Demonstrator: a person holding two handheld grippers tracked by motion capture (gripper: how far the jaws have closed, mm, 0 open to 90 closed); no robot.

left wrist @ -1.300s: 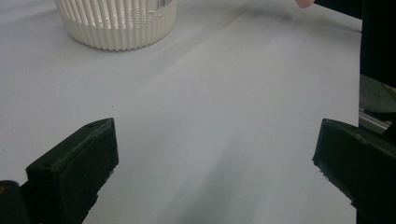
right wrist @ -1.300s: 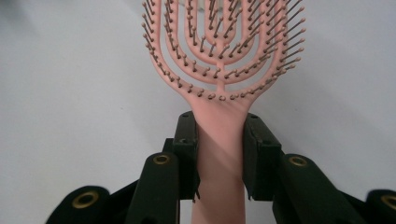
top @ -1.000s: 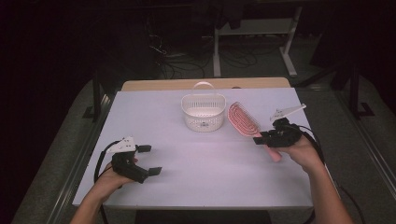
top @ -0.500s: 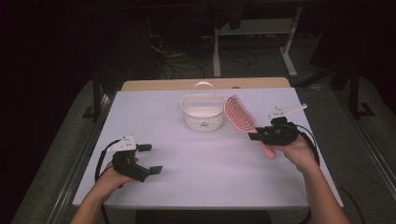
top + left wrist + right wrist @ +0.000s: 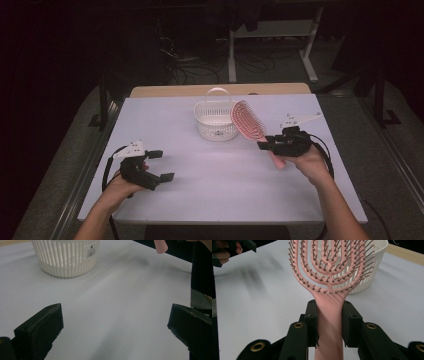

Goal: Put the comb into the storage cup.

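On the white table (image 5: 210, 195), the pink hairbrush (image 5: 247, 121), clamped in the right gripper (image 5: 263, 145), has been carried nearer the basket (image 5: 215, 120) ahead; the left gripper (image 5: 162, 165) is held wide, empty.

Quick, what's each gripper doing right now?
Left gripper: open, holding nothing.
Right gripper: closed on the pink hairbrush at its handle.

Your right tool (image 5: 263, 145) is raised off the surface, its jaws pointing left and clamped on a handle, your right hand (image 5: 305, 160) gripping from behind. Your left tool (image 5: 161, 165) sits low at the near left, jaws spread wide, pointing right
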